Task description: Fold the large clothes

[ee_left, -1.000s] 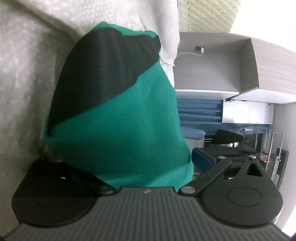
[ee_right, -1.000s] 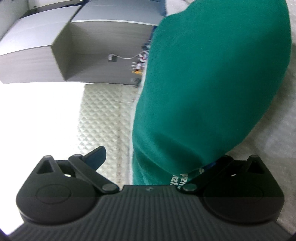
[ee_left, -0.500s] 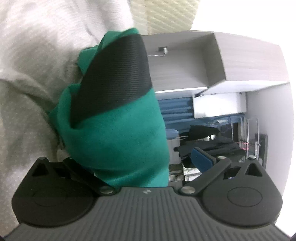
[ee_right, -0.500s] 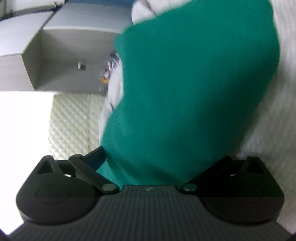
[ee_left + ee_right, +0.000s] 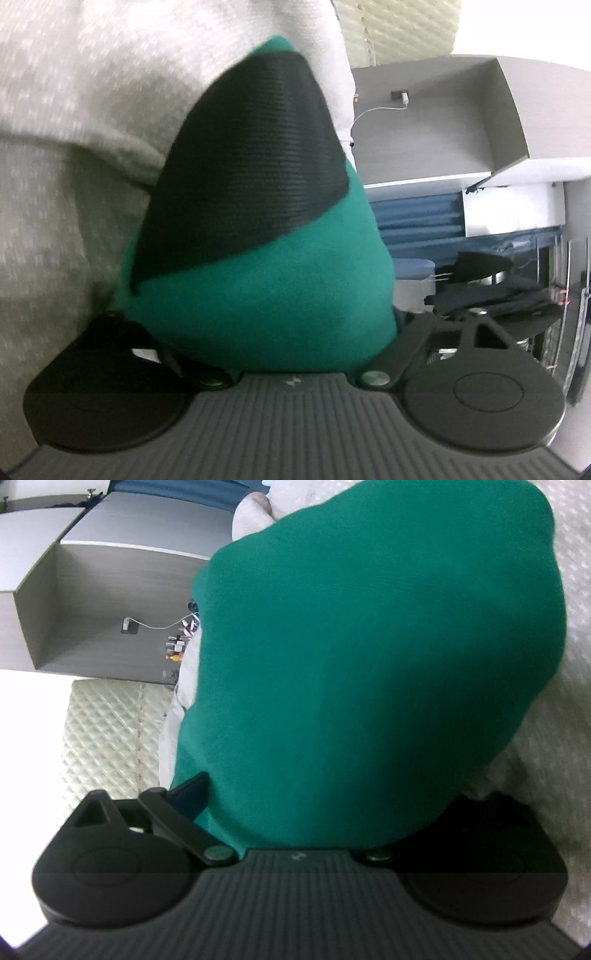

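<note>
Two handheld grippers are pushed close into a green garment (image 5: 266,295) that lies on a pale grey, speckled bedcover (image 5: 55,110).

In the left wrist view, the left gripper (image 5: 269,325) has the garment bunched between its two arms, and the cloth fills the whole gap and hides the fingertips. Its jaws have just been closing in on this bundle; whether the pads already press the cloth I cannot tell. A black ribbed band (image 5: 251,166) crosses the far, upper part of the green cloth. The bedcover rises to the left and behind. To the right stands a grey cupboard (image 5: 461,122) with a white cable (image 5: 373,110) hanging from a socket, and dark clothing (image 5: 491,288) is heaped lower down.

In the right wrist view, the right gripper (image 5: 325,797) faces a broad swell of the same green garment (image 5: 369,664), which covers the space between its arms. One blue finger (image 5: 192,786) shows at the left edge of the cloth; the other is hidden, so its grip cannot be judged. A quilted cream panel (image 5: 107,731) and the grey cupboard (image 5: 92,590) lie to the left.
</note>
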{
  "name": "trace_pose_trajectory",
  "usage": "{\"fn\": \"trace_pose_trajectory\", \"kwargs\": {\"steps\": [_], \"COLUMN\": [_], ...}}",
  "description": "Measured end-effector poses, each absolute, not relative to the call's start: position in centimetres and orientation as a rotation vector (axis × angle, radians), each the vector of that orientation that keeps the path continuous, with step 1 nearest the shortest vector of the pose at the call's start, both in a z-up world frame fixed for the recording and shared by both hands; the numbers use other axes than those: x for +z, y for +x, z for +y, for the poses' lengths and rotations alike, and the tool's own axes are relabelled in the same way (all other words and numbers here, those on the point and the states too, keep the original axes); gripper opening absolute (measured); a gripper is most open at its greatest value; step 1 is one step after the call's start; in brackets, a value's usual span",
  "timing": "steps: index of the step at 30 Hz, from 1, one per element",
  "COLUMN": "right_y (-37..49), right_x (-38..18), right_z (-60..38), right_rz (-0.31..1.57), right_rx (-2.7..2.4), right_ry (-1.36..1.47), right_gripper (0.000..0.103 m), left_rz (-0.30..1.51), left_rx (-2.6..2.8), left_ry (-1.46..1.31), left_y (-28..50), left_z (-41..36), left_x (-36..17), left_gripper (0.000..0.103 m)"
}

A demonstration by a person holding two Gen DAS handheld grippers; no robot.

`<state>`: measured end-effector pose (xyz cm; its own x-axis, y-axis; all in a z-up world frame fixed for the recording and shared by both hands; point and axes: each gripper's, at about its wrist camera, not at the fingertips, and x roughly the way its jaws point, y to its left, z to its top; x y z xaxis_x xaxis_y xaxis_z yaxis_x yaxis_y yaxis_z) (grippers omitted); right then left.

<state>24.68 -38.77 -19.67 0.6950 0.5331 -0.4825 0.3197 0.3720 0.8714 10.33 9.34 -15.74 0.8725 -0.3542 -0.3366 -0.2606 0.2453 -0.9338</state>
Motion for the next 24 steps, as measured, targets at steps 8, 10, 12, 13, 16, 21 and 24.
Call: {"fn": "trace_pose_trajectory", "kwargs": {"steps": [8, 10, 12, 13, 16, 21, 24], "right_y": [23.9, 23.3, 22.5, 22.1, 19.8, 17.9, 17.0], "right_x": [-16.3, -14.4, -12.9, -12.3, -11.4, -9.6, -8.1], "right_z": [-38.9, -38.8, -38.8, -38.8, -39.6, -39.9, -40.1], "right_rz": [0.757, 0.691, 0.652, 0.635, 0.609, 0.591, 0.564], "right_rx": [0.212, 0.251, 0.278, 0.290, 0.302, 0.312, 0.342], "right_ry": [1.045, 1.001, 0.964, 0.955, 0.946, 0.944, 0.942], "right_gripper": [0.053, 0.048, 0.046, 0.045, 0.044, 0.044, 0.043], "left_rz": [0.519, 0.494, 0.458, 0.441, 0.409, 0.414, 0.393], "left_rx": [-0.079, -0.094, -0.118, -0.129, -0.157, -0.180, -0.209], "left_ry": [-1.102, -1.075, -1.079, -1.080, -1.078, -1.083, -1.075], "left_y": [10.3, 9.8, 9.0, 8.6, 7.1, 4.6, 2.2], "left_z": [7.8, 7.7, 7.8, 7.8, 7.6, 6.9, 7.9], "left_x": [-11.9, -11.0, -10.2, -9.9, -9.0, -8.1, -7.3], "left_gripper": [0.056, 0.052, 0.048, 0.047, 0.045, 0.043, 0.043]}}
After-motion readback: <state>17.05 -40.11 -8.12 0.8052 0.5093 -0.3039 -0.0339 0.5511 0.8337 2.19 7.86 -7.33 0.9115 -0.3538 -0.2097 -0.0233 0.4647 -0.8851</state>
